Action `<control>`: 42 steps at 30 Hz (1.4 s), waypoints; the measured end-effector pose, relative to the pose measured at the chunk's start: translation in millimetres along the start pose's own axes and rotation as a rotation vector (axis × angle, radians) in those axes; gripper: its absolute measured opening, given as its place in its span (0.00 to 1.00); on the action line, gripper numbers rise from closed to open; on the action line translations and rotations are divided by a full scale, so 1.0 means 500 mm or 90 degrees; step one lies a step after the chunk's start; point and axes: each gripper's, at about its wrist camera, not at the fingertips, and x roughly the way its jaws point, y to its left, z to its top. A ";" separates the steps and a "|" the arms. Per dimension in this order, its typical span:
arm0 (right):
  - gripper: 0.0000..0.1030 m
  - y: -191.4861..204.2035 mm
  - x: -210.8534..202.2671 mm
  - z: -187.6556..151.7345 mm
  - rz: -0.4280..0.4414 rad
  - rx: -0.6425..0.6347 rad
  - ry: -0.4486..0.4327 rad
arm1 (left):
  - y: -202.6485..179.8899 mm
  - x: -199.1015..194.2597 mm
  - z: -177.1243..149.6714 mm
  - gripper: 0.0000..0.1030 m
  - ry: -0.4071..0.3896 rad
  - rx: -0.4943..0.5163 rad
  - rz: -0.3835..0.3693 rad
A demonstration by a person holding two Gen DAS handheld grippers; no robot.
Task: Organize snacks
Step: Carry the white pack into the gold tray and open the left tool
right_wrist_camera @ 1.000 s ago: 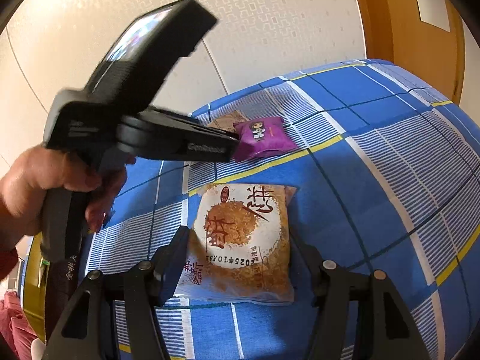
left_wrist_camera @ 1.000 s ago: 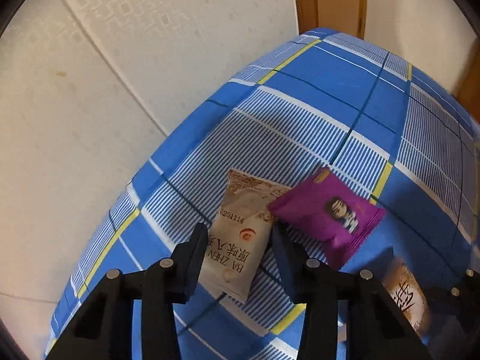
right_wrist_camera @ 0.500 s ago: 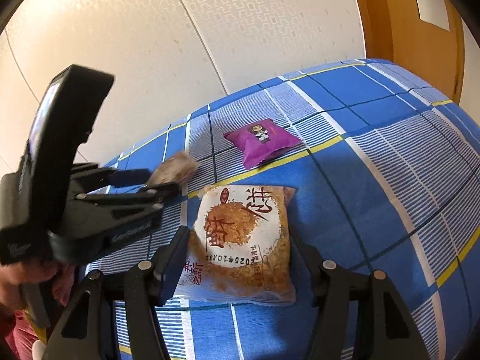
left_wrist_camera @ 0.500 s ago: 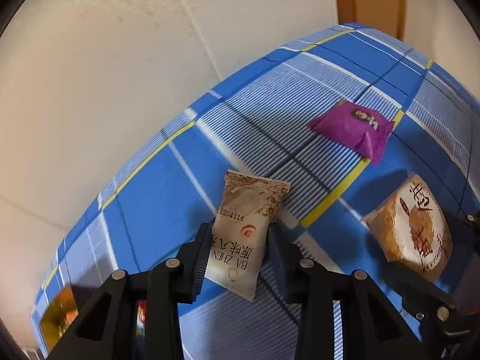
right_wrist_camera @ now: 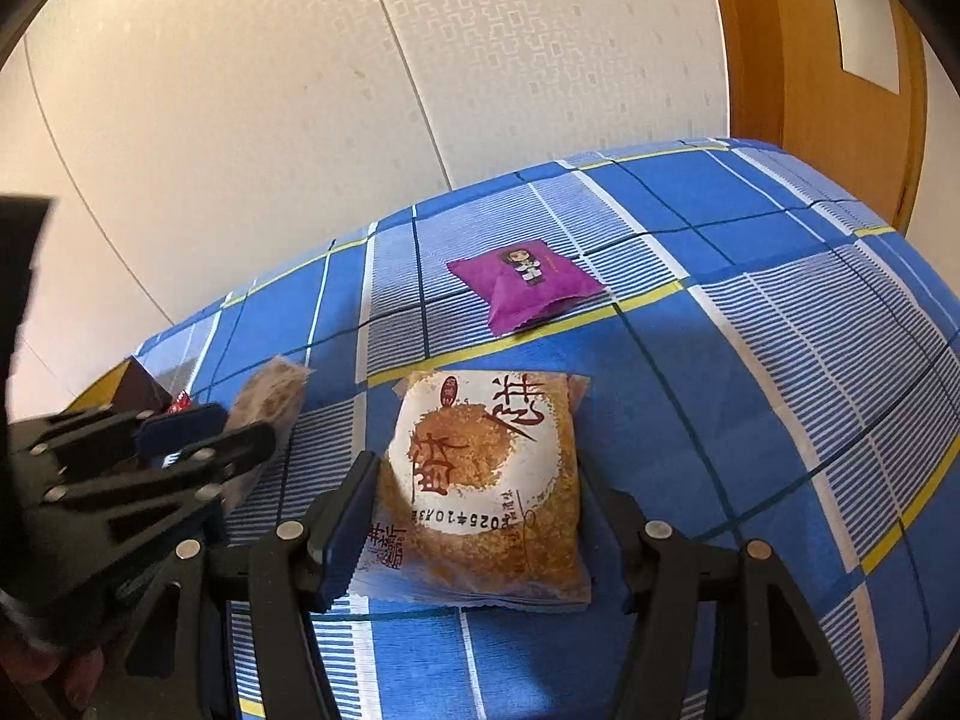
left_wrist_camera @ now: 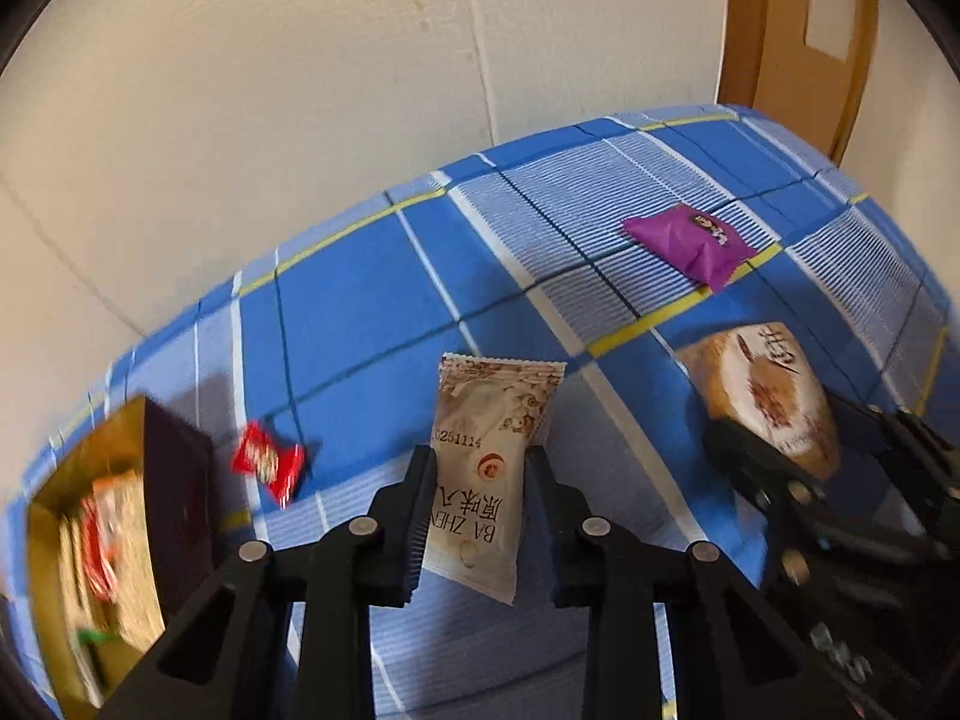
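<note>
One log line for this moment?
left gripper: shut on beige snack packet | right gripper: open around round-cake packet | purple packet: on cloth

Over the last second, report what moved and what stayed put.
The left gripper, shut on the beige packet, lifted it from beside the purple packet and carried it left toward the snack box, which came into view with a red candy. The right gripper stayed straddling the round-cake packet, unclosed; purple packet unmoved.
</note>
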 end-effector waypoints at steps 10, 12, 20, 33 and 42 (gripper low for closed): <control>0.62 0.006 0.000 0.001 -0.023 -0.017 -0.005 | 0.054 -0.070 -0.056 0.28 -0.025 -0.049 -0.016; 0.62 0.010 0.000 0.000 -0.032 -0.027 -0.008 | 0.065 -0.087 -0.068 0.28 -0.033 -0.059 -0.019; 0.62 0.017 0.000 -0.002 -0.045 -0.042 -0.015 | 0.139 -0.176 -0.111 0.27 -0.078 -0.120 -0.038; 0.62 0.019 -0.002 -0.005 -0.045 -0.044 -0.019 | 0.331 -0.227 -0.225 0.27 -0.063 -0.238 0.031; 0.62 0.017 -0.004 -0.004 -0.042 -0.042 -0.020 | 0.429 -0.181 -0.303 0.28 0.005 -0.274 0.085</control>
